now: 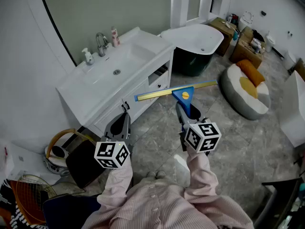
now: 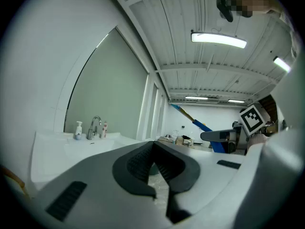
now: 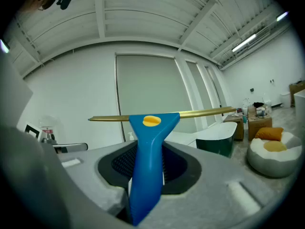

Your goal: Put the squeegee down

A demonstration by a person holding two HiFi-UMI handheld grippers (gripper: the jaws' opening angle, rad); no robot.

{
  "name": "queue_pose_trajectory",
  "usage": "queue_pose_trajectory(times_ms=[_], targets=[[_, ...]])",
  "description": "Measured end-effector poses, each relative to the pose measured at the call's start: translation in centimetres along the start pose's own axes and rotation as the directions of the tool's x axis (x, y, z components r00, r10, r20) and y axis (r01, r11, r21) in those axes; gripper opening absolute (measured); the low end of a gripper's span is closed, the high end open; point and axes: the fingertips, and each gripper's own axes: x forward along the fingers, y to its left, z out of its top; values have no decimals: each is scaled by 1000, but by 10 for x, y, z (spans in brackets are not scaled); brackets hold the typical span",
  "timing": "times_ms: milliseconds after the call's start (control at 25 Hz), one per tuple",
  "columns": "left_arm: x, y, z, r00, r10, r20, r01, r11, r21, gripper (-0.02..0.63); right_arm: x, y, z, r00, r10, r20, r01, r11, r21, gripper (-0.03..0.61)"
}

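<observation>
Right gripper [image 1: 187, 112] gripped the blue handle of the squeegee [image 3: 147, 151] between its jaws; the brass blade bar lay crosswise just beyond the jaw tips, in the air. Left gripper [image 2: 153, 162], alongside to its left, was clenched and empty, with the white vanity basin [image 1: 125, 56] ahead of it.

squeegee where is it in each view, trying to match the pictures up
Head view: the squeegee is at centre, in the right gripper, blade crosswise.
Left gripper view: right of centre, slanting up to the left.
Right gripper view: dead centre, handle clamped between the jaws.
Shared landmark: the white pump bottle.
</observation>
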Motion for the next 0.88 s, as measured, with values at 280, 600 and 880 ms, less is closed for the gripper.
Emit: queue_pose_trajectory(times_ms=[280, 600, 880], targets=[[10, -19, -6, 1000, -17, -20, 17, 1000, 17, 2, -8, -15, 0, 1000, -14, 4, 14, 1000, 6, 119], [26, -27, -20, 998, -27, -50, 27, 1000, 10, 2, -9, -35, -9, 1000, -20, 6, 19, 999, 47, 120], [59, -21, -17, 999, -31, -39, 31, 999, 7, 2, 15, -57, -5, 1000, -27, -1, 27, 998, 52, 120]])
